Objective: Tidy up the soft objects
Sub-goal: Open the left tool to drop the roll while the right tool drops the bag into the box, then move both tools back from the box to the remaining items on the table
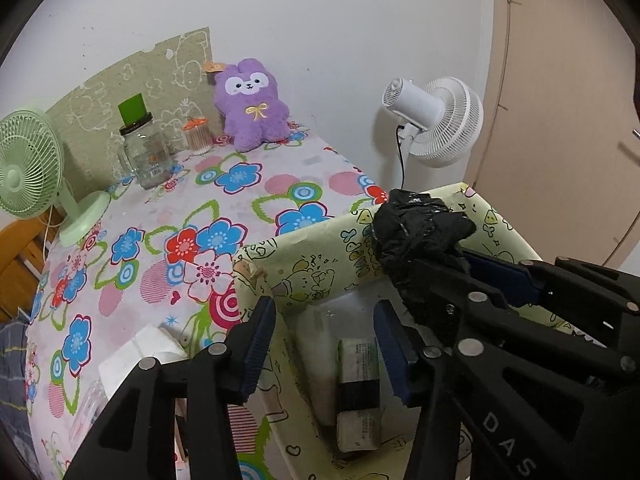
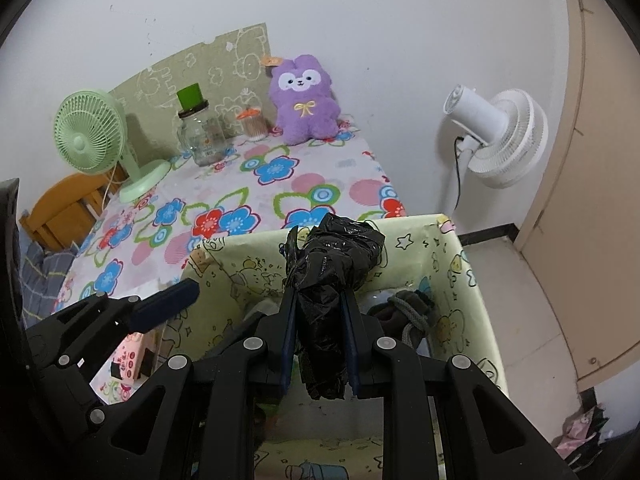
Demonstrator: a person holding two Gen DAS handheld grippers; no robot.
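My right gripper [image 2: 318, 300] is shut on a crumpled black plastic bag [image 2: 332, 260] and holds it over the open yellow-green cartoon-print storage box [image 2: 464, 280]. In the left wrist view the same bag [image 1: 416, 232] and right gripper [image 1: 472, 276] hang at the right over the box [image 1: 304, 256]. My left gripper [image 1: 324, 340] is open and empty at the box's near left wall. A purple plush toy [image 1: 252, 104] sits upright at the table's far edge against the wall; it also shows in the right wrist view [image 2: 304, 100].
The floral tablecloth [image 1: 160, 216] carries a green desk fan [image 1: 28, 168], a glass jar [image 1: 146, 152] and a small cotton-swab jar [image 1: 198, 136]. A white standing fan [image 2: 500, 136] is beside the box. Dark fabric [image 2: 404, 308] and packets [image 1: 358, 368] lie inside the box.
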